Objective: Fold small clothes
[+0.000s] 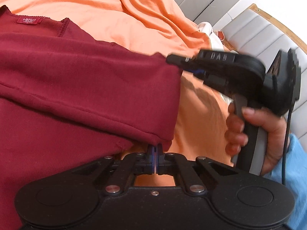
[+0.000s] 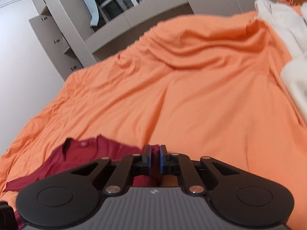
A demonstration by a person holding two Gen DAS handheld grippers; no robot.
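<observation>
A dark red garment [image 1: 80,80] with a small label at its neckline lies flat on an orange bedsheet [image 1: 119,13]. My left gripper [image 1: 155,150] is shut at the garment's near corner, its tips pinching the hem. In the left wrist view my right gripper [image 1: 170,59] comes in from the right, held by a hand [image 1: 268,126], with its tips at the garment's far side edge. In the right wrist view the right gripper [image 2: 154,152] is shut on a fold of the red garment [image 2: 84,159], and red cloth shows between its blue pads.
The orange bedsheet [image 2: 182,88] spreads wide and wrinkled beyond the garment. White cloths [image 2: 284,25] lie along the bed's right side. A grey drawer unit [image 2: 57,38] and cupboards stand past the far edge. A padded headboard [image 1: 259,28] is at the right.
</observation>
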